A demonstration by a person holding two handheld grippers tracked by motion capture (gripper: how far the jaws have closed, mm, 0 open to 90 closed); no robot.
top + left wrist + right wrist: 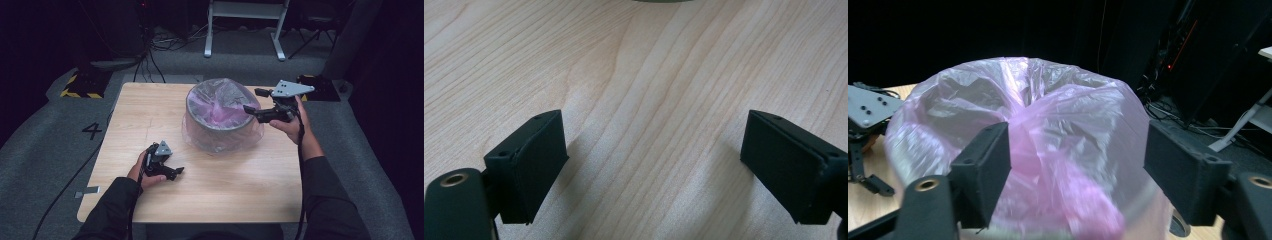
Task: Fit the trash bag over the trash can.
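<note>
High view: upright bin (220,122), bag mouth (220,102) upward; right tool (253,101) and left tool (177,171) spread.

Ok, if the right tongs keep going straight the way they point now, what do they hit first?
Most likely the pink bag lining the bin: the right tongs stand open, aimed at its bunched plastic over the rim. How much gap remains is unclear.

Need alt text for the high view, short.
A round grey bin lined with a pink plastic bag sits on a wooden table. The right tongs hover open at its rim; the left tongs rest open nearer the person.
</note>
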